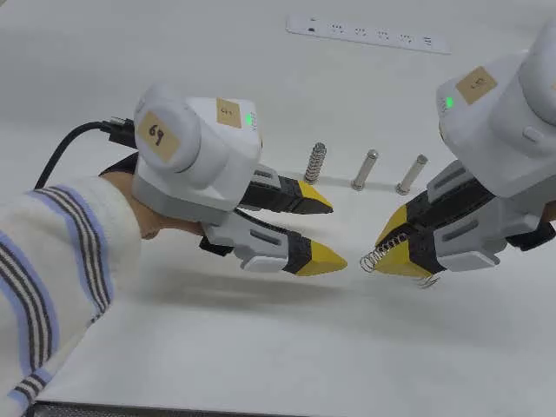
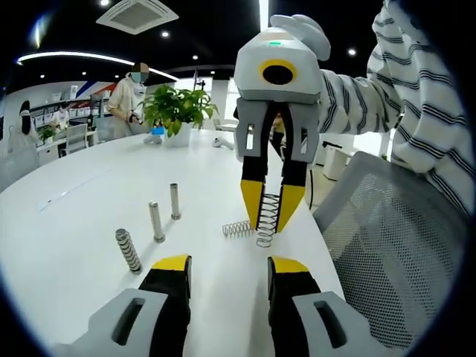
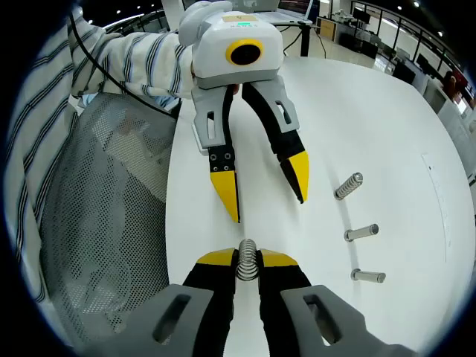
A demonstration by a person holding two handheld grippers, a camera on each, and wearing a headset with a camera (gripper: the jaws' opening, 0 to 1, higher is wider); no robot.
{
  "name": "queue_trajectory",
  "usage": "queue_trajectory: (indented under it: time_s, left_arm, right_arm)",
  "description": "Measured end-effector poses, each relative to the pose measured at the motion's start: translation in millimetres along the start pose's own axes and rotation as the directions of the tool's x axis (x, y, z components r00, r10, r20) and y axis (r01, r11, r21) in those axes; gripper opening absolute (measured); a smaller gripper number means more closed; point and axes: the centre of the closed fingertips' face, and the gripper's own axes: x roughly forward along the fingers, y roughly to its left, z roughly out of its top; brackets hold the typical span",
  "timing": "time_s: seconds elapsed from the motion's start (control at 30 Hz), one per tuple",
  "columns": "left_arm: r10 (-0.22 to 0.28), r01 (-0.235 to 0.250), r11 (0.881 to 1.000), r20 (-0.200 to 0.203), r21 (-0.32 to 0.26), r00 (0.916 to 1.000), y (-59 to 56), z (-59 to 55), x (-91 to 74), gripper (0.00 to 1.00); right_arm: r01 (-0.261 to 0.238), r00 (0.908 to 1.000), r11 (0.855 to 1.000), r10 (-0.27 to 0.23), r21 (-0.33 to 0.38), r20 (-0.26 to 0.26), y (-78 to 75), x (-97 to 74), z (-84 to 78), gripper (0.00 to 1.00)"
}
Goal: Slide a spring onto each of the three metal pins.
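Observation:
Three metal pins stand in a row on the white table. The leftmost pin [image 1: 315,162] [image 2: 128,251] [image 3: 348,186] wears a spring. The middle pin [image 1: 365,169] [image 2: 155,222] [image 3: 361,233] and the right pin [image 1: 413,174] [image 2: 175,201] [image 3: 368,276] are bare. My right gripper [image 1: 393,249] [image 2: 271,202] [image 3: 248,259] is shut on a spring [image 1: 376,253] [image 2: 267,220] [image 3: 248,262], held low over the table in front of the pins. A loose spring [image 1: 427,281] [image 2: 238,228] lies on the table beside it. My left gripper [image 1: 324,228] [image 2: 229,265] [image 3: 264,190] faces it, open and empty.
A white power strip [image 1: 369,33] lies at the table's far edge. A mesh chair [image 2: 387,245] [image 3: 111,245] stands beside the table. A potted plant [image 2: 177,111] and a person [image 2: 134,89] are far across the room.

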Motion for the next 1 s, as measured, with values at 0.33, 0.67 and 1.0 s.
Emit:
queue_trajectory:
  time_s: [0.33, 0.67, 1.0]
  left_arm:
    - [0.084, -0.079, 0.992, 0.048, -0.097, 0.9953, 15.0, 3.9, -3.0, 0.67]
    - [0.139, -0.134, 0.985, 0.036, -0.105, 0.9897, 25.5, -4.3, -4.5, 0.82]
    - [0.201, -0.19, 0.969, 0.058, -0.157, 0.9778, 37.6, -1.5, -3.5, 0.98]
  right_arm:
    - [0.002, 0.9999, 1.0, -0.002, -0.001, -0.011, -0.8, -3.0, -3.7, 0.08]
    - [0.013, 0.9997, 1.0, -0.013, -0.007, -0.021, -4.8, -7.3, -4.7, 0.08]
    - [0.037, 0.9984, 0.999, -0.036, 0.004, -0.043, -10.7, -18.4, -4.6, 0.08]
